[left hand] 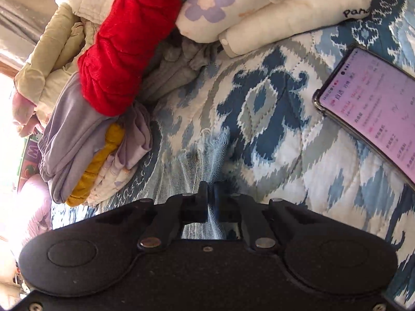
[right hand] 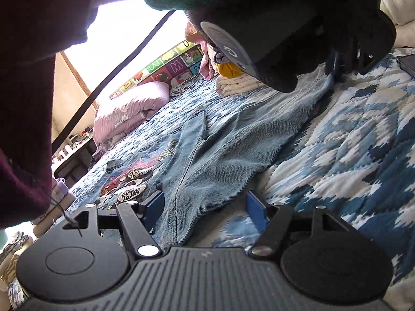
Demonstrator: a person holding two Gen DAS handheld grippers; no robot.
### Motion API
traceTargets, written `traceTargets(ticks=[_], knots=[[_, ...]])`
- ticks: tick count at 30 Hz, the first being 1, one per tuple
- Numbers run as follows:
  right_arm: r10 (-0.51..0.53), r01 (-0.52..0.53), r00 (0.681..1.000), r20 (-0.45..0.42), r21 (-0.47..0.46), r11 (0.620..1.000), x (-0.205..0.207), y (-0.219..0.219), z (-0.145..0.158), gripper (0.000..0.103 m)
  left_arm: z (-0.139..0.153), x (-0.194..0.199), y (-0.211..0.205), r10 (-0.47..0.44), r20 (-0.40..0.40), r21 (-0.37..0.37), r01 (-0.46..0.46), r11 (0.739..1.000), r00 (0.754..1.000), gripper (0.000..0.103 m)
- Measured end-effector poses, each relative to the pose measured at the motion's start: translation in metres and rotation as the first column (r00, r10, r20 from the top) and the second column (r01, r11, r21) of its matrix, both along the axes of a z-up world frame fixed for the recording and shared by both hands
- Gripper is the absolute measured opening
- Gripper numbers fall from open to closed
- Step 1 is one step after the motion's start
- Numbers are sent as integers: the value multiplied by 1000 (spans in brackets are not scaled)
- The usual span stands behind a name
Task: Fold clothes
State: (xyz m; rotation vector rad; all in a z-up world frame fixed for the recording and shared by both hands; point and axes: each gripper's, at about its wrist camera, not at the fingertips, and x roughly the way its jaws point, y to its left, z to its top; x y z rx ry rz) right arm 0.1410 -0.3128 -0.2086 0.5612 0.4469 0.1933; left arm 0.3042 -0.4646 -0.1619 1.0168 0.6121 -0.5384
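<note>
I have the left tool (left hand: 210, 190) pinching the frayed hem of the jeans (right hand: 220, 153), which lie flat on the bed (right hand: 363, 155) beside the phone (left hand: 368, 108), while the right tool (right hand: 205, 211) is spread over their near end, ready to fold.

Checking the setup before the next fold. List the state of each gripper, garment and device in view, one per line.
Left gripper: shut on the jeans' frayed hem.
Right gripper: open, jaws either side of the denim.
Light blue denim jeans: spread flat, unfolded, on the blue and white patterned quilt.
Smartphone: screen lit, lying face up.
Red knitted garment: bunched on the clothes pile.
</note>
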Motion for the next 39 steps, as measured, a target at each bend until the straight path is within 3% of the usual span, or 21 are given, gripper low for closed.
traceTargets(ticks=[3, 5, 9, 16, 19, 25, 31, 36, 39], knots=[[5, -5, 1000, -4, -36, 999, 1, 6, 4, 71, 24, 8, 20, 41, -13, -102, -42, 994, 999, 2], [7, -7, 1000, -8, -58, 998, 0, 9, 6, 72, 47, 13, 38, 56, -54, -206, -66, 976, 997, 1], [2, -3, 1000, -16, -84, 996, 0, 14, 10, 73, 90, 20, 73, 84, -91, -350, -111, 930, 992, 1], [13, -13, 1000, -5, -145, 989, 1, 24, 15, 71, 145, 29, 142, 150, -130, -525, -196, 828, 980, 1], [27, -24, 1000, 13, -185, 982, 4, 30, 19, 60, 167, 31, 178, 186, -128, -581, -225, 782, 974, 1], [88, -68, 995, 52, -311, 948, -4, 51, 28, 54, 206, 24, 256, 268, -106, -671, -268, 691, 958, 1], [121, -101, 992, 41, -336, 936, -1, 60, 28, 38, 217, 4, 323, 354, -98, -712, -314, 629, 930, 1], [171, -134, 984, 58, -402, 906, -5, 76, 30, 19, 215, -10, 377, 415, -116, -745, -356, 565, 902, 1], [183, -129, 980, 81, -443, 887, -9, 83, 33, 14, 212, -17, 406, 448, -132, -760, -380, 527, 884, 1]])
